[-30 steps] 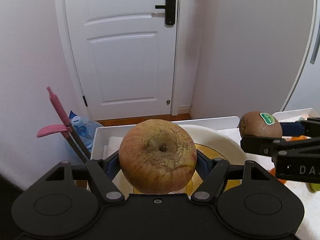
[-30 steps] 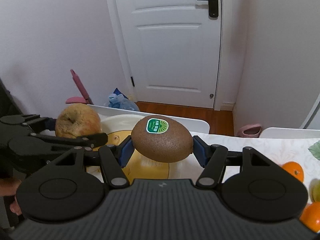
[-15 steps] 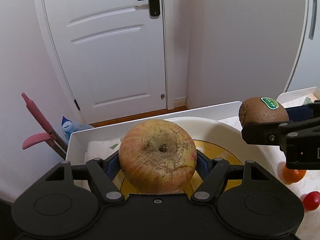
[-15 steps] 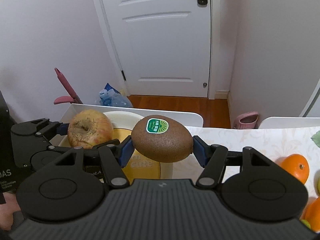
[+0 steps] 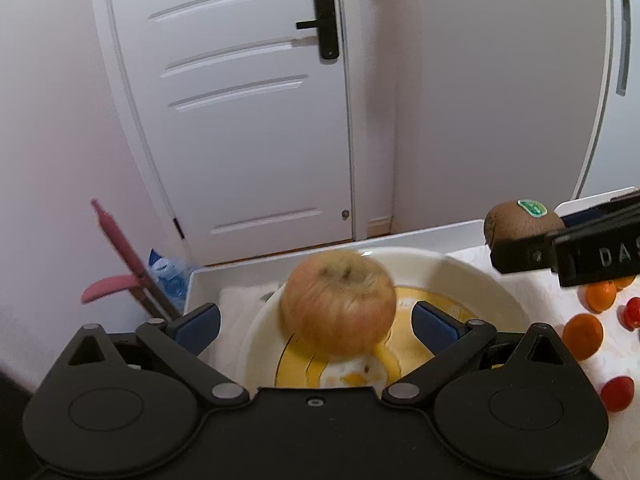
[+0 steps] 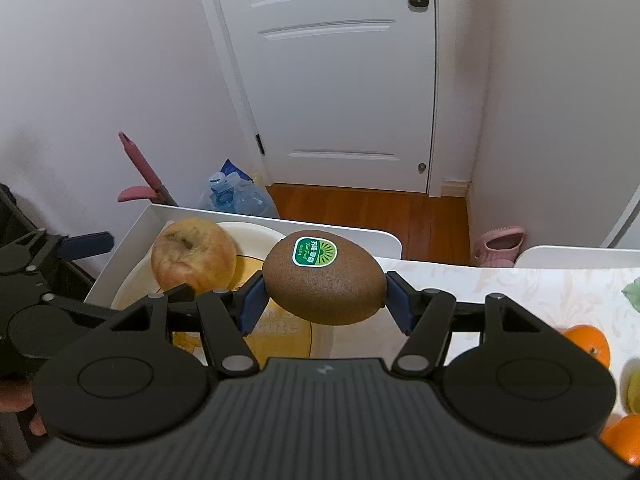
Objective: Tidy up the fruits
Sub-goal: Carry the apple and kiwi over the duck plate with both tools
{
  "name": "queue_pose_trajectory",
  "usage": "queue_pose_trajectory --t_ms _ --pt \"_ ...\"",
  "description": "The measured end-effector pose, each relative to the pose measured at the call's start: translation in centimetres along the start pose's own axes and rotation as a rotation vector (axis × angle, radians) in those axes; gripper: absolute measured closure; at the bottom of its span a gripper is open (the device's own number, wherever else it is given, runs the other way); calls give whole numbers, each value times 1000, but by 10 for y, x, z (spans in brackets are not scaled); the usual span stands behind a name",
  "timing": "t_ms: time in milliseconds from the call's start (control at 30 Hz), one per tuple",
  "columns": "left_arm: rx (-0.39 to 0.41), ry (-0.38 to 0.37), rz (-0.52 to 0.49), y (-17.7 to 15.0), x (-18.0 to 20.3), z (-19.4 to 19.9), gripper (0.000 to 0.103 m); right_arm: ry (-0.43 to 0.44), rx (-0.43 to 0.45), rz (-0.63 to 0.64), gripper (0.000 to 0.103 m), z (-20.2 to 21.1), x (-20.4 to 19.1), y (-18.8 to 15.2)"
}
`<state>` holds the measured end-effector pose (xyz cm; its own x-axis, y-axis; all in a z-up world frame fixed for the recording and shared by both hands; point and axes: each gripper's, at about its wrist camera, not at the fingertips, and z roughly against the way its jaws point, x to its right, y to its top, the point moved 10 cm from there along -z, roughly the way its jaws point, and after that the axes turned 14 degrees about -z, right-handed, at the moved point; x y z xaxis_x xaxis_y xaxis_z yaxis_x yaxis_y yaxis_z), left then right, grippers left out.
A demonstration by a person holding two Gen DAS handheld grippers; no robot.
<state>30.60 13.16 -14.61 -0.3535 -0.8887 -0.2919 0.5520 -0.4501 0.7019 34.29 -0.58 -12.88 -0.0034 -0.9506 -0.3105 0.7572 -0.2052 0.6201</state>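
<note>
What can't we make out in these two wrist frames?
- Apple: motion-blurred in left wrist view; whether it rests on the plate is unclear.
- Plate print: covered by apple and left gripper body.
- Kiwi underside: hidden by right gripper in right wrist view.
- Oranges: cut by frame edge.

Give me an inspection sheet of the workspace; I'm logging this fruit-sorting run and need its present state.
Surface: table under a pale patterned cloth.
Job's things: apple, blurred, over the white bowl, touching neither pad; kiwi with a green sticker, held above the table beside the bowl.
Clutter: oranges and small red fruits loose on the cloth.
Grippers: left tool open, pads clear of the apple; right tool shut on the kiwi.
Cables: nothing seen.
Surroundings: white door, wooden floor, water bottles, pink slipper.
</note>
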Motion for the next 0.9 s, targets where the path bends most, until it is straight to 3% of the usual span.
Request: queue_pose_trajectory --t_ms 433,833,900 --pt "-62 57 163 -30 -30 26 0 38 -24 236 25 -28 -34 -27" --pt "-57 61 176 -34 -31 36 0 -11 3 410 25 -46 -47 -43" --pt "-57 59 171 -34 -29 37 0 -33 30 441 17 -44 -49 -43"
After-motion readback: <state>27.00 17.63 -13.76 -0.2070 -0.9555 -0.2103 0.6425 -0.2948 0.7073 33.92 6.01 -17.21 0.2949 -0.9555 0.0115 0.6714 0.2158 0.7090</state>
